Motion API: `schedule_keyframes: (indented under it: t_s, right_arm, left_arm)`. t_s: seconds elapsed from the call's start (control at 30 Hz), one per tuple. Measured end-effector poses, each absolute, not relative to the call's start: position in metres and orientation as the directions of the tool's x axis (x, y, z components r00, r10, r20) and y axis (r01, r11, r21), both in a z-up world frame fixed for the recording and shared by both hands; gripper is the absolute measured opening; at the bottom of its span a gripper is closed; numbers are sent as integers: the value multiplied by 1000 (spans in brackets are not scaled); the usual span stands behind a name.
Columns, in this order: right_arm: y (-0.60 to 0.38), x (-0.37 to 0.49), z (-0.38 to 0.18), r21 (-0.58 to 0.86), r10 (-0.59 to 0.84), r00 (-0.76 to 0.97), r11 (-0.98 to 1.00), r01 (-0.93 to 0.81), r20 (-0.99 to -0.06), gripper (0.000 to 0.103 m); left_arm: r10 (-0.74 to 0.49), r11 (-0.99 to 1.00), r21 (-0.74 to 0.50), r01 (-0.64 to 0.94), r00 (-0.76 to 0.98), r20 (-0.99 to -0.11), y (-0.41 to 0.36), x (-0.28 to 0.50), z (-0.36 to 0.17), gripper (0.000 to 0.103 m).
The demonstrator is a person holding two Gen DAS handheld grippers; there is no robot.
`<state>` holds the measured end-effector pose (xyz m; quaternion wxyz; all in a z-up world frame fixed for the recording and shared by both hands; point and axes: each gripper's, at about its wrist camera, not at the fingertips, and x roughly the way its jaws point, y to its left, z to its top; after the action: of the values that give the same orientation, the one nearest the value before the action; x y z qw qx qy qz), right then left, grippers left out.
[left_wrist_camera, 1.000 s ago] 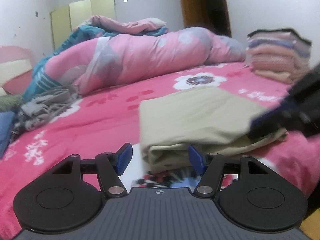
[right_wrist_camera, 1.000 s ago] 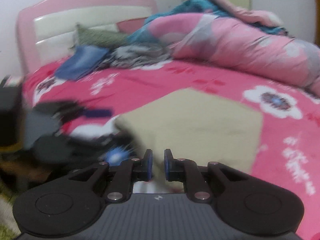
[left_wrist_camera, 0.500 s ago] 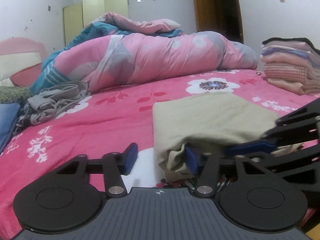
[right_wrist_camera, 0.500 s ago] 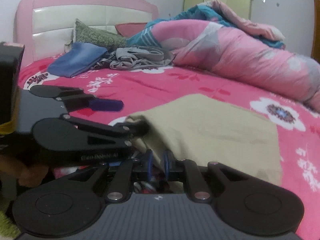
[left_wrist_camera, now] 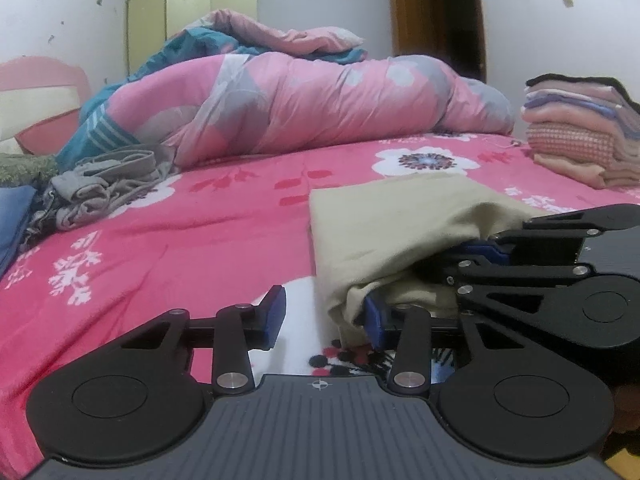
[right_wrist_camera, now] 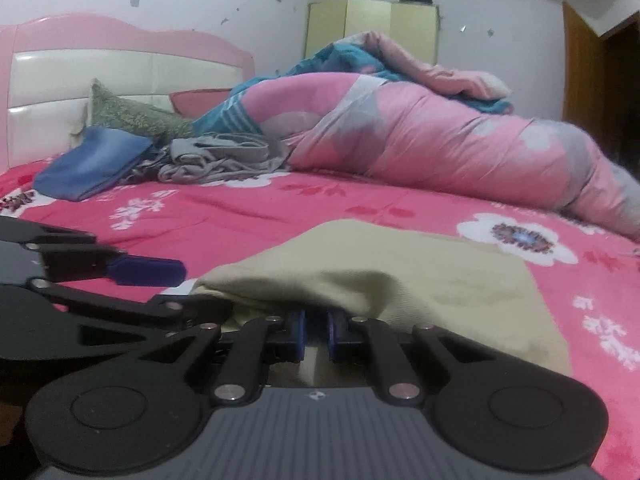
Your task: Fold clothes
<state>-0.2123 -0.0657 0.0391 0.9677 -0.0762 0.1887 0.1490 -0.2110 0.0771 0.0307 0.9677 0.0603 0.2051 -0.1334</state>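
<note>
Beige garment (left_wrist_camera: 404,220), soft folded cotton: right hand-held gripper (right_wrist_camera: 316,334) pinches its hem, left hand-held gripper (left_wrist_camera: 322,316) half-spread, closing.

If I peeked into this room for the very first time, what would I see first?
Probably the bright pink flowered bed sheet covering the whole bed, with the big puffy pink quilt heaped along its far side. Close up in the middle lies a folded beige cloth, with the two black grippers at its near edge. A neat stack of folded clothes sits on the right.
</note>
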Motion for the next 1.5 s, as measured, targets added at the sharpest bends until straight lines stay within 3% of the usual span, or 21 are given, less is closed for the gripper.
schedule_keyframes:
  t_s: [0.1, 0.17, 0.27, 0.5, 0.6, 0.63, 0.67, 0.77, 0.87, 1.0, 1.13, 1.33, 1.5]
  right_arm:
    - [-76, -234, 53, -83, 329, 865, 919, -386, -380, 12]
    - [-87, -256, 64, -100, 382, 854, 892, -441, -354, 16]
    - [-96, -282, 77, -223, 357, 883, 874, -431, -306, 35]
    - [-87, -263, 70, -416, 258, 906, 822, -388, -335, 39]
    - [-90, -247, 68, -377, 260, 887, 832, -406, -382, 38]
    - [-91, -243, 68, -371, 260, 879, 831, -414, -400, 33]
    - [-91, -239, 66, -366, 261, 867, 826, -428, -423, 11]
    - [-90, -244, 68, -391, 262, 873, 814, -429, -411, 1]
    - [-89, -256, 71, -431, 267, 890, 800, -418, -369, 0]
    - [-90, -258, 49, -500, 263, 870, 733, -462, -418, 0]
    - [-80, -265, 38, -587, 247, 886, 674, -448, -392, 1]
    - [-79, -266, 35, -599, 248, 890, 668, -443, -381, 1]
    - [-83, -260, 48, -519, 270, 871, 716, -466, -409, 6]
  left_arm:
    - [-261, 952, 49, 301, 887, -382, 81, -217, 34, 56]
    - [-288, 945, 36, 324, 881, -375, 83, -221, 35, 59]
    - [-328, 931, 29, 364, 868, -372, 80, -224, 35, 68]
    - [-333, 915, 102, 391, 873, -356, 56, -214, 38, 70]
    - [-330, 900, 154, 409, 867, -374, 46, -207, 33, 70]
    - [-318, 896, 178, 407, 867, -383, 42, -204, 30, 71]
    - [-314, 895, 183, 406, 868, -385, 41, -203, 29, 71]
    - [-300, 911, 154, 382, 871, -389, 42, -199, 30, 70]
    - [-280, 938, 81, 337, 875, -396, 48, -192, 29, 70]
    - [-321, 938, -12, 347, 854, -409, 59, -189, 26, 70]
    - [-344, 924, 11, 381, 846, -406, 70, -203, 31, 70]
    - [-441, 882, -5, 470, 823, -358, 83, -219, 47, 74]
    - [-369, 891, 118, 438, 852, -372, 59, -201, 43, 76]
